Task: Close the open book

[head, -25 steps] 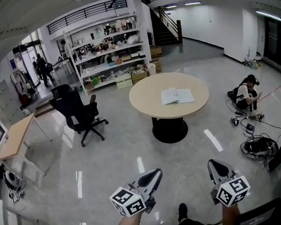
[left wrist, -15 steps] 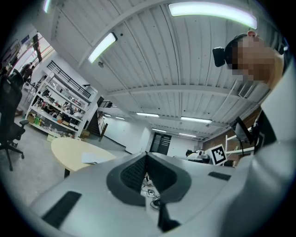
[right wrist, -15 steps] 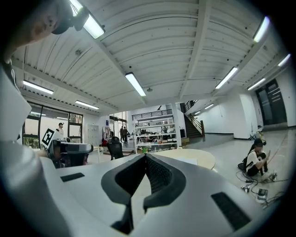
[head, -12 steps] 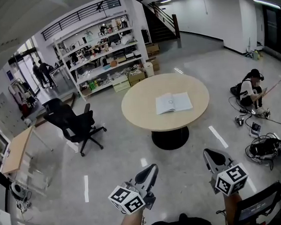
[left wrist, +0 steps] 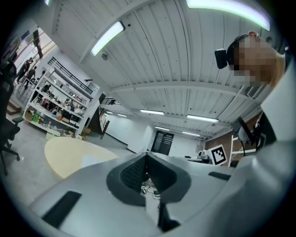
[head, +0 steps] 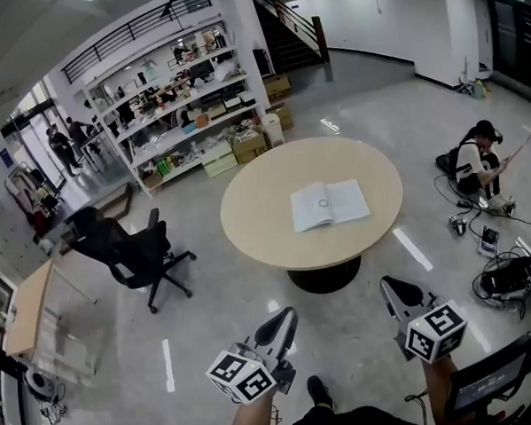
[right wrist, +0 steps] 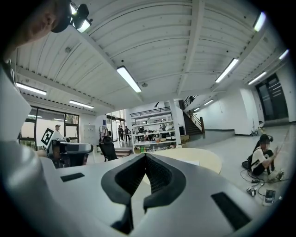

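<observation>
An open book (head: 329, 204) with white pages lies flat on the round beige table (head: 266, 216) in the head view; the table's edge (right wrist: 208, 159) also shows in the right gripper view. Both grippers are held out over the floor, well short of the table. My left gripper (head: 288, 317) is shut and holds nothing; its tips (left wrist: 147, 155) meet. My right gripper (head: 392, 288) is also shut and empty, its tips (right wrist: 145, 157) together. The tabletop (left wrist: 74, 155) lies ahead to the left in the left gripper view.
A black office chair (head: 130, 252) stands left of the table. Shelving (head: 183, 87) packed with boxes lines the back wall. A person (head: 478, 168) sits on the floor at right among cables and gear (head: 508, 274). A wooden desk (head: 26, 308) is at far left.
The table and book have come nearer and larger in the head view as I walk toward them. Both grippers keep their pose and stay shut.
</observation>
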